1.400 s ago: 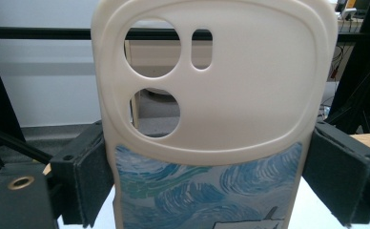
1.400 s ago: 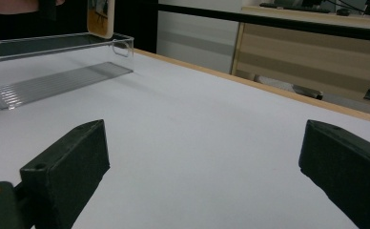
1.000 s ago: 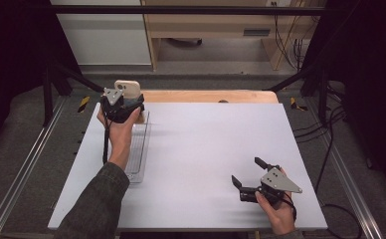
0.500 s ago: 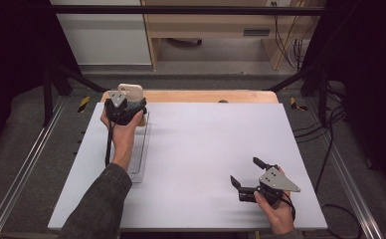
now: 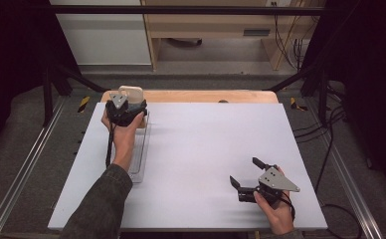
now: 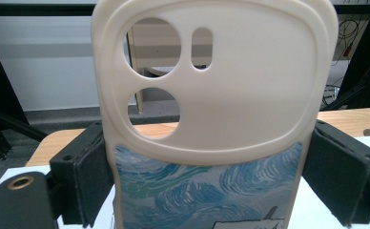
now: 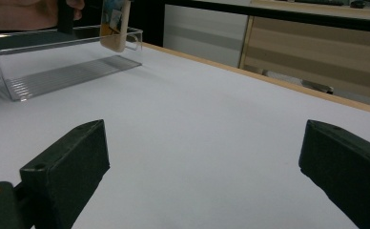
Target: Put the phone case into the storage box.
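A cream phone case (image 6: 211, 105) with camera cut-outs and a blue swirl print stands between the jaws of my left gripper (image 6: 211, 183), which is shut on its sides. From above, that left gripper (image 5: 126, 107) holds the phone case (image 5: 131, 92) over the far end of a clear plastic tray (image 5: 140, 154) at the table's left. My right gripper (image 5: 247, 173) hovers low near the front right of the white table (image 5: 206, 139), open, with nothing between its jaws. In the right gripper view the phone case (image 7: 115, 24) hangs above the clear tray (image 7: 54, 71).
A wooden strip (image 5: 206, 96) runs along the table's far edge. Metal rails (image 5: 27, 159) flank the table, with cables (image 5: 325, 149) on the floor at right. A wooden bench (image 5: 216, 25) stands behind.
The left gripper has carried the phone case slightly right and toward the far end of the tray. The right gripper has barely moved.
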The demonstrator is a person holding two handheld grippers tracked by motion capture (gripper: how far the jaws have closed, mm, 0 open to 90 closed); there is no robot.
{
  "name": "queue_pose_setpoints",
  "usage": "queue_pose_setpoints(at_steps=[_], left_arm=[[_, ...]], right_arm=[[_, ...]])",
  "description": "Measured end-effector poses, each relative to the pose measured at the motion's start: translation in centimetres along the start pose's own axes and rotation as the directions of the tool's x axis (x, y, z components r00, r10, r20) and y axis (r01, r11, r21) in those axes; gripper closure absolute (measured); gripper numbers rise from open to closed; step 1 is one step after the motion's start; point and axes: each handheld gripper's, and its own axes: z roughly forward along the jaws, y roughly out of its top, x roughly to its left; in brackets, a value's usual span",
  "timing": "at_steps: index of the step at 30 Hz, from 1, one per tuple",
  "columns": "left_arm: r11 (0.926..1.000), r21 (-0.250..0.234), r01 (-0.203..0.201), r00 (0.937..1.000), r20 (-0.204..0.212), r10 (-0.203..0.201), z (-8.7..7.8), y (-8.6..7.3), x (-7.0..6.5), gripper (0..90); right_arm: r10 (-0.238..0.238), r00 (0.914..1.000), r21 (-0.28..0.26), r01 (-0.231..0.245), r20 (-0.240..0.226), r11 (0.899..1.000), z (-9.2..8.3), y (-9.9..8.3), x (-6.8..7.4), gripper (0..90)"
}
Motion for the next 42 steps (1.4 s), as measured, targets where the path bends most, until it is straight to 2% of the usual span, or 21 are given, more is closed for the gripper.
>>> queue_pose_setpoints(at_steps=[17, 42], left_arm=[[0.9998, 0.014, -0.013, 0.9999, 0.000, 0.013, 0.31, -0.34, -0.32, 11.4], [0.9991, 0.043, -0.005, 1.0000, 0.001, 0.005, 0.63, -0.67, -0.23, 11.2]], right_arm=[[-0.002, 1.0000, 0.003, 0.002, -0.003, 1.000, 0.06, -0.02, 0.06, 2.9], [-0.008, 1.0000, 0.009, 0.009, -0.004, 1.000, 0.19, -0.08, 0.15, 2.9]])
